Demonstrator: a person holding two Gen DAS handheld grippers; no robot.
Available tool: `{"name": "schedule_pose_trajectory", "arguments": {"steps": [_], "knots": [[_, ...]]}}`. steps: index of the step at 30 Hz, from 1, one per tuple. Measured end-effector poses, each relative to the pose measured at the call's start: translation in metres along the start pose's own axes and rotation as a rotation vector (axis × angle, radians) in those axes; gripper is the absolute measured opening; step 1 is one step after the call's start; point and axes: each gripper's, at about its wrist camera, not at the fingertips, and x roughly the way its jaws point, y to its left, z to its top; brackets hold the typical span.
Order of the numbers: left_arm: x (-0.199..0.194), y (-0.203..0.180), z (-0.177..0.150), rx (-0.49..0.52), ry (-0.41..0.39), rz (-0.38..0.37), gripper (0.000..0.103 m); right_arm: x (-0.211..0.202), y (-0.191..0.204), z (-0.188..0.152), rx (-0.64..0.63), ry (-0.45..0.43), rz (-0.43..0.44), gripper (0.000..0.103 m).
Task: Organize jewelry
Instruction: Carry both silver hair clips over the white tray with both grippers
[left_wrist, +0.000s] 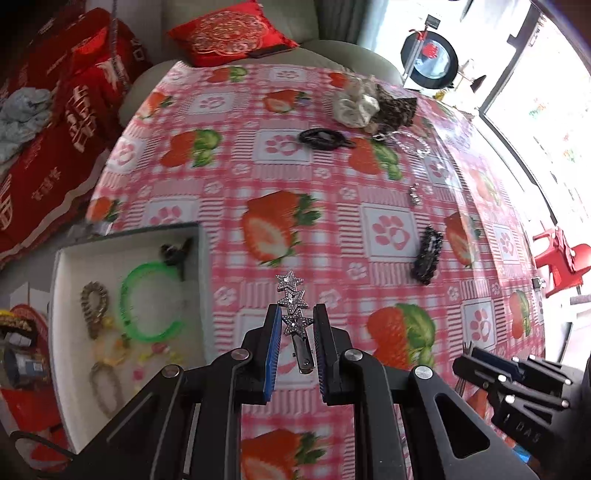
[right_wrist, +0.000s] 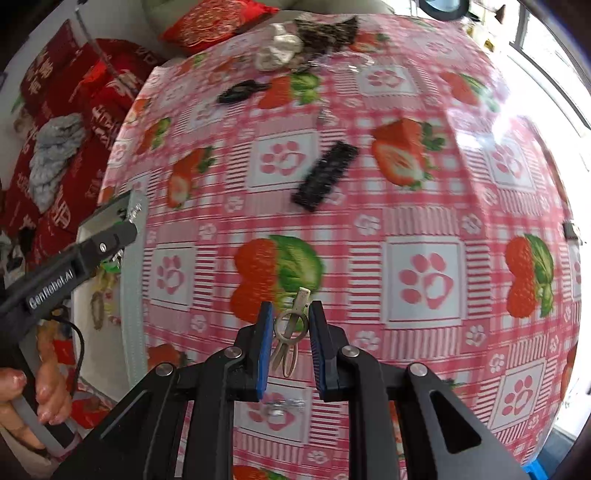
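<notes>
My left gripper (left_wrist: 295, 317) is shut on a silver star hair clip (left_wrist: 293, 306), held above the strawberry tablecloth just right of the white tray (left_wrist: 201, 266). The tray holds a green bangle (left_wrist: 147, 302), chain bracelets and small beads. My right gripper (right_wrist: 290, 314) is shut on a beige ring hair clip (right_wrist: 291, 326) above the cloth. The left gripper also shows in the right wrist view (right_wrist: 129, 218), over the tray's edge. A black beaded clip (left_wrist: 428, 254) (right_wrist: 325, 177), a black oval clip (left_wrist: 321, 138) and a silver chain (left_wrist: 410, 142) lie on the table.
Cream and leopard scrunchies (left_wrist: 373, 107) sit at the far edge. A small silver piece (left_wrist: 414, 194) lies mid-right, another (right_wrist: 284, 406) under my right gripper. Red bedding and a cushion (left_wrist: 229, 33) lie beyond the table. A red chair (left_wrist: 561, 262) stands right.
</notes>
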Motion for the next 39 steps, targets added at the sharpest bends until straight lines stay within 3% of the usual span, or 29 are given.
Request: {"name": "schedule_pose_trajectory", "arguments": {"steps": [14, 24, 39], "knots": [[-0.029, 0.094, -0.062, -0.158, 0.015, 0.101, 0.024, 0.012, 0.104, 0.004, -0.206, 0.031, 0.104, 0.021], [-0.027, 0.148, -0.112, -0.264, 0.071, 0.153, 0.024, 0.042, 0.187, -0.015, -0.365, 0.113, 0.187, 0.021], [-0.003, 0.18, -0.142, -0.295, 0.123, 0.164, 0.024, 0.099, 0.231, -0.047, -0.439, 0.255, 0.175, 0.021]]}}
